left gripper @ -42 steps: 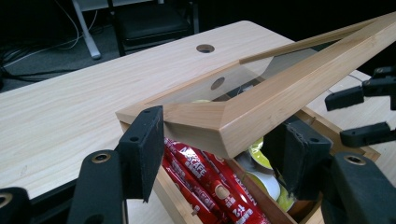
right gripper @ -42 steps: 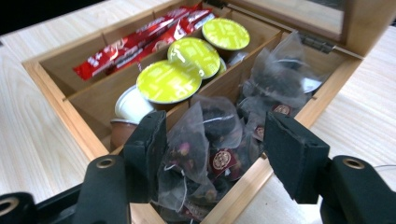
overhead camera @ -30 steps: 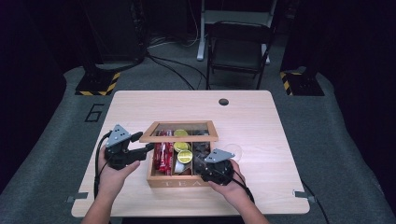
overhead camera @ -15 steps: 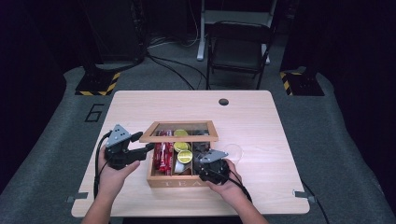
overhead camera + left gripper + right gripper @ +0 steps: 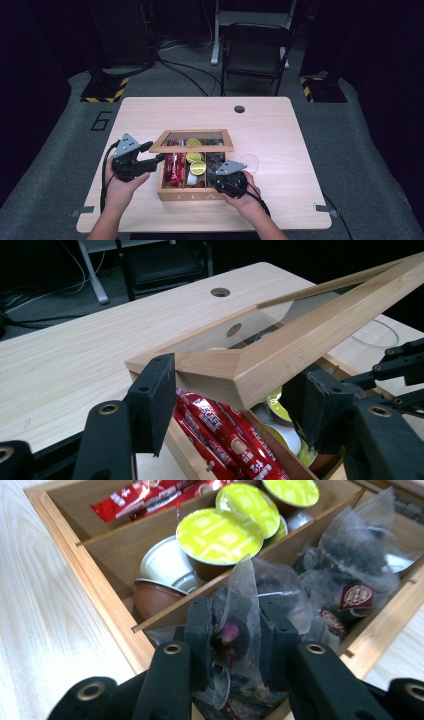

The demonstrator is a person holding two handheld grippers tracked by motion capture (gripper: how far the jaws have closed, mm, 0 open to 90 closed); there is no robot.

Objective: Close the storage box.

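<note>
From above, a person works a wooden tea box [image 5: 186, 192] at the table's near edge: the left gripper [image 5: 150, 161] props its glass lid [image 5: 192, 141] open at the box's left end, while the right gripper [image 5: 216, 176] dips into the box's right compartment. Along the left gripper's jaws, both pads clamp the lid's corner [image 5: 227, 374]. Along the right gripper [image 5: 235, 637], the jaws have just been closing and now pinch a gauzy tea sachet [image 5: 235, 625] standing upright between them, so the way out is likely straight up.
</note>
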